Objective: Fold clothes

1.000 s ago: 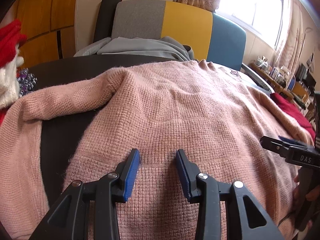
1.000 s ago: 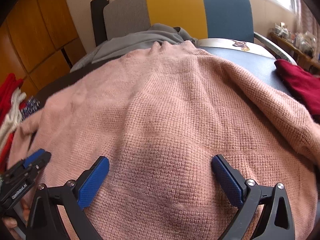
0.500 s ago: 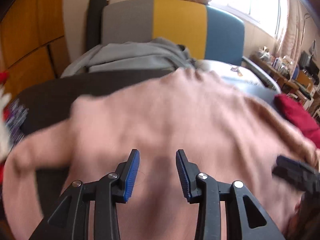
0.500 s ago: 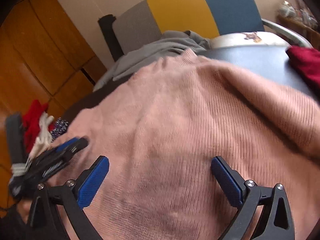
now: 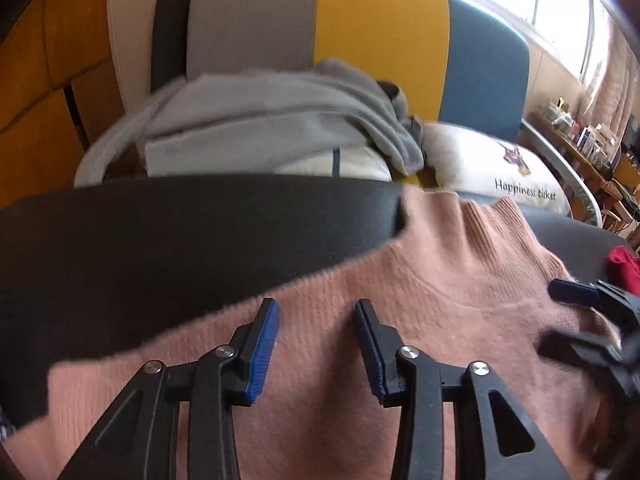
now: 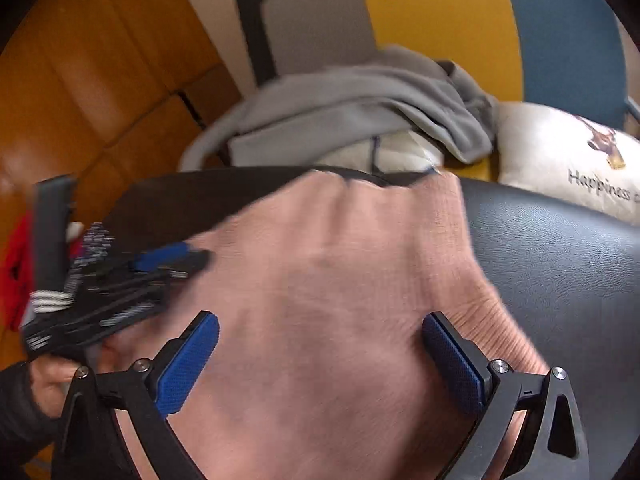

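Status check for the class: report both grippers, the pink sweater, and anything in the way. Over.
Left gripper and right gripper open, fingers over pink sweater. Sweater lies on black table. Red garment at table's edge.

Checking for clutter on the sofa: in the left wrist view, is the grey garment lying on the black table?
No, the grey garment lies on the sofa behind the black table.
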Available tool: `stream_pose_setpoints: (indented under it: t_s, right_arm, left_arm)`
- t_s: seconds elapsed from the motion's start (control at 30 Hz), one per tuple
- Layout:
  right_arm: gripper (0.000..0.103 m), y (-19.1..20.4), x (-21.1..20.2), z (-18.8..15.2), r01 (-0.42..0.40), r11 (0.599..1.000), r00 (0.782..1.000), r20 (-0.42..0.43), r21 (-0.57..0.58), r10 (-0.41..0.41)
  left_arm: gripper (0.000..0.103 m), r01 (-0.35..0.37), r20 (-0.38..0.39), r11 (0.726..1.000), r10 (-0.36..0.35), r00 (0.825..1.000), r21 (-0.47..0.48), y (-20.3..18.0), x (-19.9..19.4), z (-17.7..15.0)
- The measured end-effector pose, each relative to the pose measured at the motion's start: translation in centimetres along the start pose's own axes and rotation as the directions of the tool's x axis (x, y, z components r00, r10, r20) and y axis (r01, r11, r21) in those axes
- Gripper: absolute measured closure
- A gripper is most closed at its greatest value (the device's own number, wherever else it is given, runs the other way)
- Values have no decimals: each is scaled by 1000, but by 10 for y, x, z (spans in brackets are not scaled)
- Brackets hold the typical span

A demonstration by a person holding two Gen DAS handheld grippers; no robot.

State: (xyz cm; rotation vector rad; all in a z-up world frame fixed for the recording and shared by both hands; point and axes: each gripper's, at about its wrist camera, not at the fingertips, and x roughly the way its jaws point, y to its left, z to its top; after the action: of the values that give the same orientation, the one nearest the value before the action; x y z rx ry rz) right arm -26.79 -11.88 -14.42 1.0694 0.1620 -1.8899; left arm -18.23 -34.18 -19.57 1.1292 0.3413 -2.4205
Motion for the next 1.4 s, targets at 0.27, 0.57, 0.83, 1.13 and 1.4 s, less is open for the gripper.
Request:
stream_pose_setpoints:
  t_s: [0.27, 0.57, 0.83, 1.13, 1.4]
  right_arm:
    - [0, -6, 13, 13, 66, 998, 997, 51, -2, -66]
    - [1, 19, -108, -63, 146, 989, 975, 174, -38, -137]
    - [1, -7, -256, -218, 506, 854, 861, 126, -118, -493]
    - [26, -104, -297, -295, 609, 792, 792, -37, -34, -610]
    - [37, -140, -297, -297, 494, 868, 861, -110, -58, -497]
  left_arm:
    - [53, 61, 25, 992, -59, 998, -113, 34, 17, 9]
    - [58, 33, 33, 996, -30, 999, -87, 21, -51, -27]
    - [57, 110, -19, 993, -111, 994, -43, -13, -125, -134]
    - [56, 76, -74, 997, -78, 994, -32, -28, -148, -181]
    - [53, 13, -57, 999, -15, 998, -30, -34, -150, -185]
